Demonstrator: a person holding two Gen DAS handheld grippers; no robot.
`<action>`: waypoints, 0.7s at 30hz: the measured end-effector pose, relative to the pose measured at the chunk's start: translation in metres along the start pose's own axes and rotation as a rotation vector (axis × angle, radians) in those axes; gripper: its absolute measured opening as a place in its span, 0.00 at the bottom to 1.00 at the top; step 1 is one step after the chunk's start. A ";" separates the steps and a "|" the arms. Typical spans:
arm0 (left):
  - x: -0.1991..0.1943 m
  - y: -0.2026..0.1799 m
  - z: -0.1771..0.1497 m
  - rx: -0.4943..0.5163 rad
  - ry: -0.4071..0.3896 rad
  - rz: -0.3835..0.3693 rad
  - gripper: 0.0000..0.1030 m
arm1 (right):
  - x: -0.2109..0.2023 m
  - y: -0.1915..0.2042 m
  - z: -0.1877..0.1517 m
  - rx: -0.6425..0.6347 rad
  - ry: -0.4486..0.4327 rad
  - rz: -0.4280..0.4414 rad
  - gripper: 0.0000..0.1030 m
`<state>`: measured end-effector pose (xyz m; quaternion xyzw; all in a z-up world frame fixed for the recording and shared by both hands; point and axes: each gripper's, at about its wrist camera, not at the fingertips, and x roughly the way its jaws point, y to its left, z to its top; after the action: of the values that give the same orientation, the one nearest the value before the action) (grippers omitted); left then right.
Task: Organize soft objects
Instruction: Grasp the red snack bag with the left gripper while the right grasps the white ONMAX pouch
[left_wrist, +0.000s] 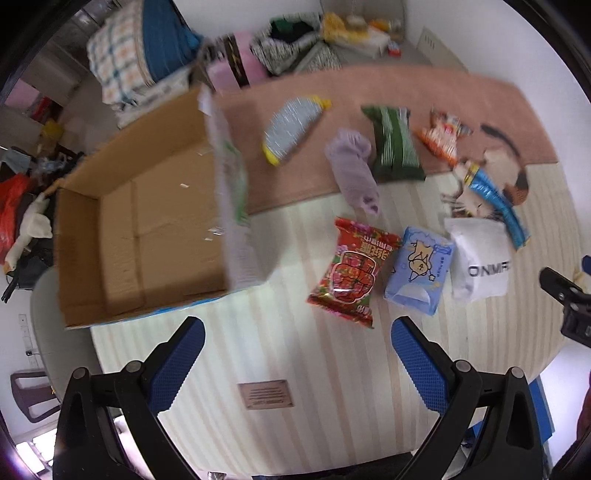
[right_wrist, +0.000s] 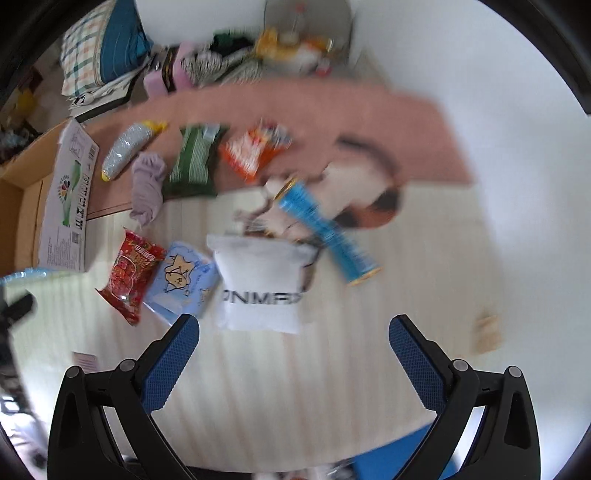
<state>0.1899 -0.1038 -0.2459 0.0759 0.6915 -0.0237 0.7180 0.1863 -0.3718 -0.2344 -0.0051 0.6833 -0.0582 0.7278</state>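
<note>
Both grippers (left_wrist: 297, 341) (right_wrist: 293, 338) (empty) wide apart

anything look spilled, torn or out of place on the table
Nothing spilled or visibly torn. The packets just lie scattered at odd angles, and the cardboard box sits empty beside them. The blue packet lies slanted across the cat picture.

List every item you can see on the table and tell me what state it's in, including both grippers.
Left hand-held gripper: open, holding nothing.
Right hand-held gripper: open, holding nothing.
Cardboard box: open, nothing inside.
Red snack bag: flat, sealed.
Light blue packet: flat on table.
White pouch: flat on table.
Green bag: flat on pink mat.
Purple cloth: bunched up.
Blue tube packet: lying across cat toy.
</note>
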 end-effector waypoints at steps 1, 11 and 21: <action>0.012 -0.003 0.005 -0.001 0.021 -0.010 1.00 | 0.011 0.001 0.003 0.004 0.017 0.009 1.00; 0.106 -0.038 0.043 0.102 0.181 -0.007 1.00 | 0.111 0.025 0.022 0.011 0.180 0.063 1.00; 0.160 -0.047 0.049 0.094 0.306 -0.074 0.48 | 0.170 0.024 0.018 0.043 0.259 0.093 0.90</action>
<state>0.2392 -0.1455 -0.4077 0.0864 0.7934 -0.0707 0.5984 0.2165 -0.3648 -0.4046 0.0497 0.7696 -0.0393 0.6354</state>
